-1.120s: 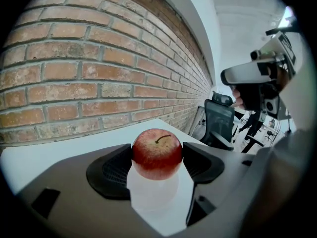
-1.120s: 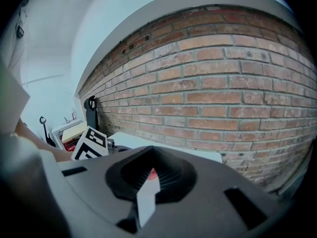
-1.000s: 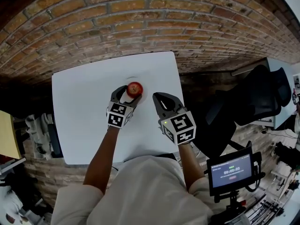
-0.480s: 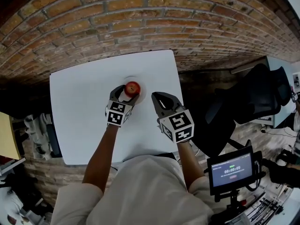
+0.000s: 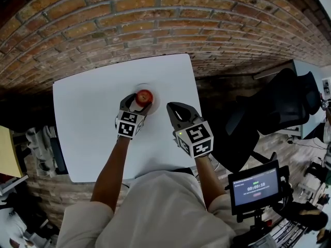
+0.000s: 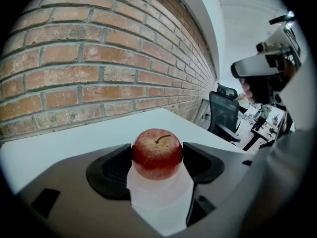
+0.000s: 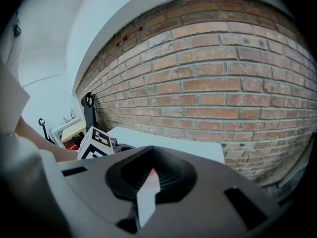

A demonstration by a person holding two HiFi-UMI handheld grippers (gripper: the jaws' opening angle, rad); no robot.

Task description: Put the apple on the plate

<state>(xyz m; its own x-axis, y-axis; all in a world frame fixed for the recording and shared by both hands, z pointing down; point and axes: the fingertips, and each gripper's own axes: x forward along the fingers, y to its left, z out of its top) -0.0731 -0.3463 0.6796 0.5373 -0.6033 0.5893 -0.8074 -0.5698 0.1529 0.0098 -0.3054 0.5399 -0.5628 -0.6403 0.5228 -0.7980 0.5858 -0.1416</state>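
Head view shows one apple (image 5: 145,94) clamped in left tongs (image 5: 143,101) over one plate (image 5: 147,86).

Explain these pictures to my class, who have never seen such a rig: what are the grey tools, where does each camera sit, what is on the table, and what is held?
A person holds a hand tool with two jaws in each hand. The head view comes from a camera on the person's head, looking down. The other two pictures each come from a camera riding on one tool. On the white table there is a faint round plate, white on white. The left gripper has its jaws shut on a red apple over that plate. The right gripper is beside it, jaws together, holding nothing.
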